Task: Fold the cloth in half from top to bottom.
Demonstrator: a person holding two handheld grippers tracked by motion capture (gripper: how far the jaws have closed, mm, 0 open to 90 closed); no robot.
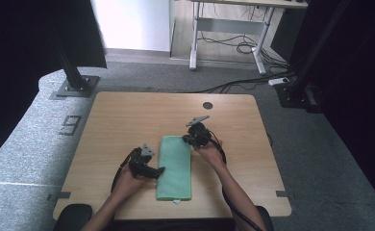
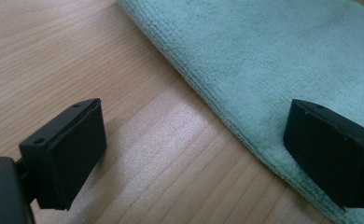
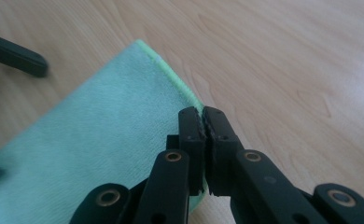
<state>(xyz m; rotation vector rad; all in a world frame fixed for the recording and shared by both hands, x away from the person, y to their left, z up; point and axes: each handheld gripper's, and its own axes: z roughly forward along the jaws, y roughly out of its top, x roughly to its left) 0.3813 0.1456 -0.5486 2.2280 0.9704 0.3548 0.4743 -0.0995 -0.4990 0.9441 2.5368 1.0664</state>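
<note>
Right gripper view: right gripper (image 3: 203, 116) pinched shut on the green cloth's (image 3: 101, 140) edge; left gripper (image 2: 194, 149) wide, straddling its opposite edge.

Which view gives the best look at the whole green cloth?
The high view: the green cloth lies there whole, a folded rectangle on the table, all four edges visible. The left gripper view has only one long edge, close up. The right gripper view has one corner and the edge where the shut right tongs sit.

Mint-green towel (image 1: 175, 167) — folded long, flat on wooden table (image 1: 128, 120) — near front edge.
</note>
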